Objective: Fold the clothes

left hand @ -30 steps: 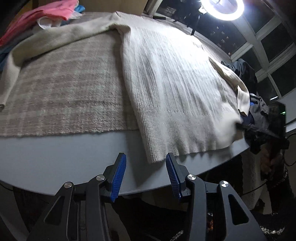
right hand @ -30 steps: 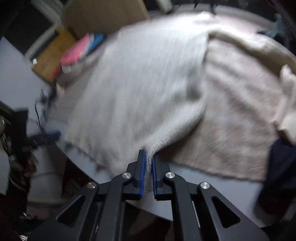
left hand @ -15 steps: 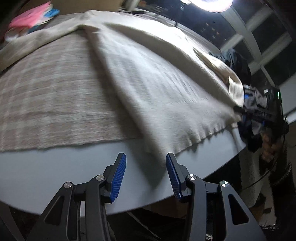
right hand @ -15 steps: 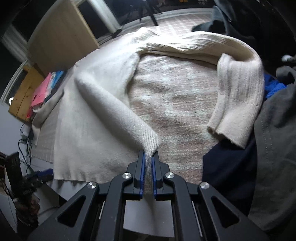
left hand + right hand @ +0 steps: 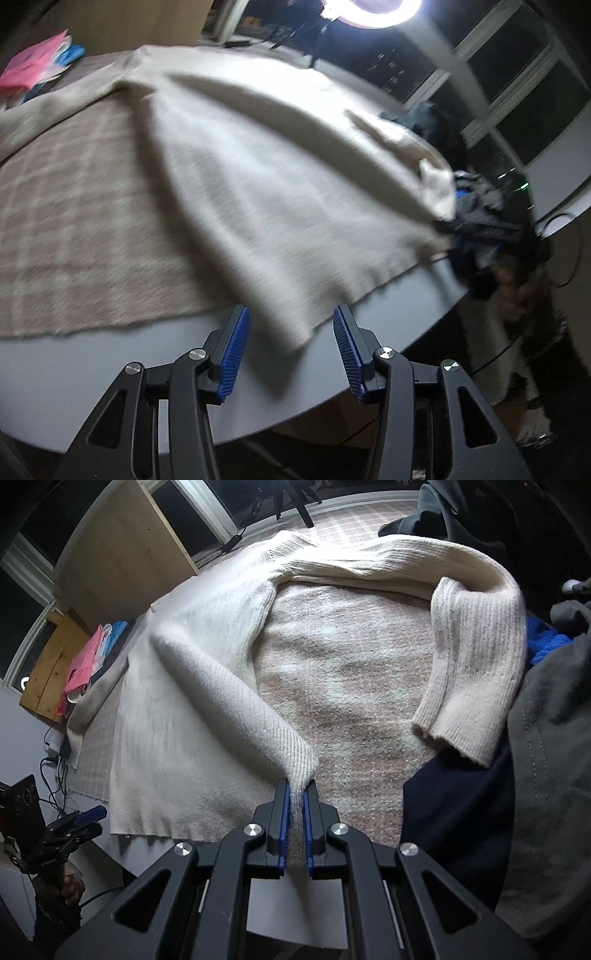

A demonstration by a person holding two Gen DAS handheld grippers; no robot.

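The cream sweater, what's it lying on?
The cream sweater lies on a pinkish plaid blanket, which covers a grey table. The blanket shows beside the sweater's body; how it lies beneath the sweater is hidden.

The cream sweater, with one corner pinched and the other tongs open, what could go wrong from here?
1. The right tongs pinch only a thin bit of the cream sweater; a hard pull could slip it free.
2. The left tongs stand open around the other hem corner, so pulling now would likely skew the fold.
3. The far sleeve lies against the dark clothes and might drag them.
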